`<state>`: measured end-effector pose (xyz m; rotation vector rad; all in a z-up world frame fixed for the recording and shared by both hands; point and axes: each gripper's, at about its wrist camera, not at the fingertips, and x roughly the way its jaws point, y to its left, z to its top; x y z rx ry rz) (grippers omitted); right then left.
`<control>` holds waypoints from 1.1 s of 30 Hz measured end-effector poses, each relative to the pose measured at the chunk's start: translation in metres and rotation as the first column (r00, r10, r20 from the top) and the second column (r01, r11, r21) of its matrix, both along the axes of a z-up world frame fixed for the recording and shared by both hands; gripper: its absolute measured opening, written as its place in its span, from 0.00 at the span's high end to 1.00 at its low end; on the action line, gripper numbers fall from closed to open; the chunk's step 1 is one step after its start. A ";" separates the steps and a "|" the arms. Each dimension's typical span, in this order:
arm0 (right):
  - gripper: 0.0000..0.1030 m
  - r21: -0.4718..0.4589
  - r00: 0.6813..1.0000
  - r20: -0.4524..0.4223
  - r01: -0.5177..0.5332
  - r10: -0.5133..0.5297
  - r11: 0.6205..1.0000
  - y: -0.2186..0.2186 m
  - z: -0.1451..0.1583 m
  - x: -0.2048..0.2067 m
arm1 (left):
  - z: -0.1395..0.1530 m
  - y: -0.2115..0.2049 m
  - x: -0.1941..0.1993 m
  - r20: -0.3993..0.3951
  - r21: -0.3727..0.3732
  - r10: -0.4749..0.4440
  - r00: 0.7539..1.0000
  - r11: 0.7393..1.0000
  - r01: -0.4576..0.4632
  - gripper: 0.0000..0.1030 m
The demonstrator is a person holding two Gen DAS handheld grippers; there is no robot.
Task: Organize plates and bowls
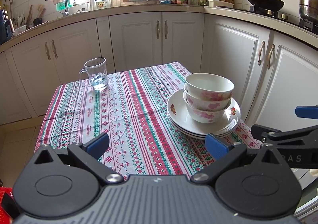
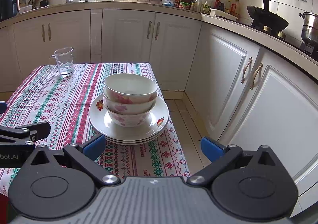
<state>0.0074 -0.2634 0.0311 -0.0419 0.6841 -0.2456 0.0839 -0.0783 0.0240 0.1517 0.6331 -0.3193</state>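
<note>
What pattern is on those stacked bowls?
Pink flowers on white bowls, clearest in the right wrist view.

Big bare patch of cloth (image 1: 127, 108) in the middle & left – lots of room there. Bowls (image 2: 130, 100) stacked on plates (image 2: 157, 112) sit tall at the right edge, near the cupboard (image 2: 228, 85) – tight on that side. Glass mug (image 1: 96, 74) stands at the far left corner, well apart from the stack.

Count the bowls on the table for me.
3, nested in one stack on the plates near the table's right edge: top bowl, middle bowl, bottom bowl. None elsewhere in view.
</note>
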 end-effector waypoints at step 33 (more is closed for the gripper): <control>0.00 -0.008 1.000 -0.001 0.001 -0.001 1.000 -0.001 0.000 0.000 | -0.003 0.000 0.001 -0.014 -0.005 0.006 1.000 1.000 -0.006 0.01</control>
